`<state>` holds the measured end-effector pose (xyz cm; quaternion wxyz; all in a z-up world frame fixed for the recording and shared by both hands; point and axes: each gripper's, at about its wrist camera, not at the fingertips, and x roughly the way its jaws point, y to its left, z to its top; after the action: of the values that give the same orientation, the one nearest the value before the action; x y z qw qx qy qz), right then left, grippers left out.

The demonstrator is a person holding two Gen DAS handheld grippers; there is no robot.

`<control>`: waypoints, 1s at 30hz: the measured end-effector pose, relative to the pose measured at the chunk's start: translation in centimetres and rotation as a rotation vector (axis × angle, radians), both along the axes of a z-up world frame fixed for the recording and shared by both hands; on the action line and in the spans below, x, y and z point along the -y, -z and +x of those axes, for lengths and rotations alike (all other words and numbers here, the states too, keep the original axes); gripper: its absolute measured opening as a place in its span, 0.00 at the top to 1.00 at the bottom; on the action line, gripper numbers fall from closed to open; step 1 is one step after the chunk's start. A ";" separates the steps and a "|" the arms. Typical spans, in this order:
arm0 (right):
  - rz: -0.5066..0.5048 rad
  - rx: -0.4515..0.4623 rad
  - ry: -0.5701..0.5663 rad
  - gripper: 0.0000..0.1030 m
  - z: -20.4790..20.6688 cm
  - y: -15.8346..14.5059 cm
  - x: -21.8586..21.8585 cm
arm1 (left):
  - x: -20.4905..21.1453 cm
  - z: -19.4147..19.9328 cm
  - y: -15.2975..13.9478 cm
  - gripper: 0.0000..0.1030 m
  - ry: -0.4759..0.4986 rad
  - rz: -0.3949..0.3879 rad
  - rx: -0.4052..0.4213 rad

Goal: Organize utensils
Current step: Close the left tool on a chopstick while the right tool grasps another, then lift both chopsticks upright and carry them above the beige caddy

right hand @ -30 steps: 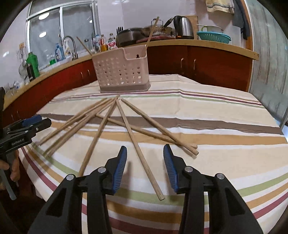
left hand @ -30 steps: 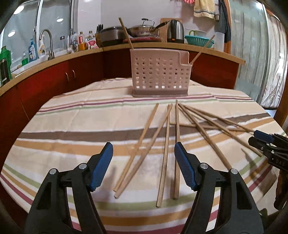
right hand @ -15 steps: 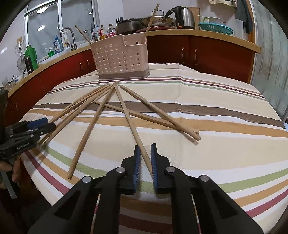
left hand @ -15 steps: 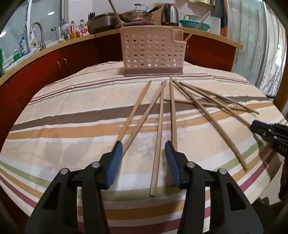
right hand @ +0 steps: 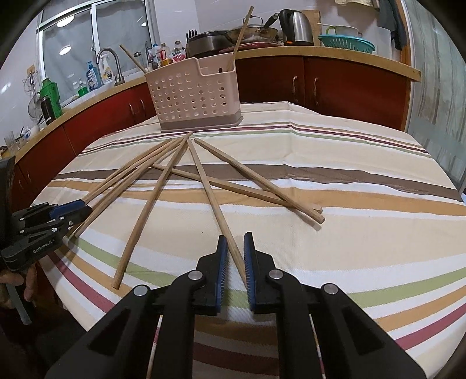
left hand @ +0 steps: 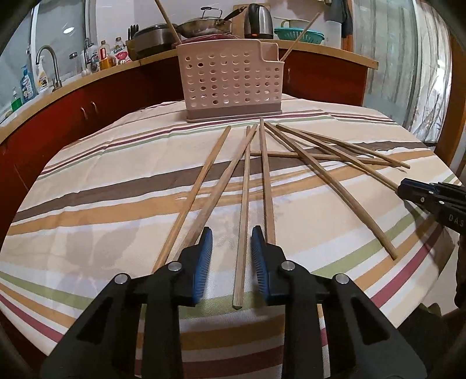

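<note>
A round table covered by a striped tablecloth (left hand: 116, 186) (right hand: 364, 180) carries everything. Behind it a red-fronted kitchen counter (left hand: 72, 108) (right hand: 335, 78) curves around the room, crowded with bottles, a pan and a kettle (right hand: 295, 24).

Near the far edge of the tabletop stands a pale perforated utensil holder (left hand: 231, 84) (right hand: 193, 97), upright, with two chopsticks leaning out of it, one at each end.

From just in front of the holder a fan of loose wooden chopsticks (left hand: 320, 175) (right hand: 163, 186) spreads toward the near edge; their far tips bunch close together and several cross one another toward the right side of the tabletop.

The left gripper (left hand: 231, 256) (right hand: 68, 208) sits low at the near edge with its jaws partly open. One chopstick (left hand: 243, 221) lies on the cloth between its blue pads (left hand: 202, 262), clear of both, its near end reaching almost to the edge. Neighbouring sticks lie just outside each finger.

The right gripper (right hand: 234, 262) (left hand: 407, 188) is at the near right edge, jaws nearly closed around a single chopstick (right hand: 209, 192) that runs diagonally between the pads (right hand: 221, 268). The gap is narrow and the stick appears to touch the right pad; whether it is firmly pinched I cannot tell.
</note>
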<state>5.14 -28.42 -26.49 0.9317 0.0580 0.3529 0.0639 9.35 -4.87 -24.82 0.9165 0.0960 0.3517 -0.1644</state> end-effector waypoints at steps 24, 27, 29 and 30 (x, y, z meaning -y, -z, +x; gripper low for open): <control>0.021 0.038 0.004 0.93 -0.9 -1.4 -0.1 | -1.1 -1.1 -2.0 0.94 0.024 -0.041 0.059; 0.024 0.053 0.005 0.93 -1.1 -2.1 -0.2 | -1.5 -1.3 -2.8 0.94 0.018 -0.051 0.080; 0.027 0.062 0.006 0.93 -1.2 -2.6 -0.2 | -1.5 -1.4 -3.2 0.94 0.015 -0.055 0.090; 0.027 0.067 0.006 0.93 -1.2 -2.8 -0.3 | -1.6 -1.4 -3.4 0.94 0.014 -0.057 0.094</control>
<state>3.90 -28.14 -23.65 0.9423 0.0695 0.3203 0.0679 7.90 -3.25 -21.42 0.9333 0.0798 0.3027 -0.1759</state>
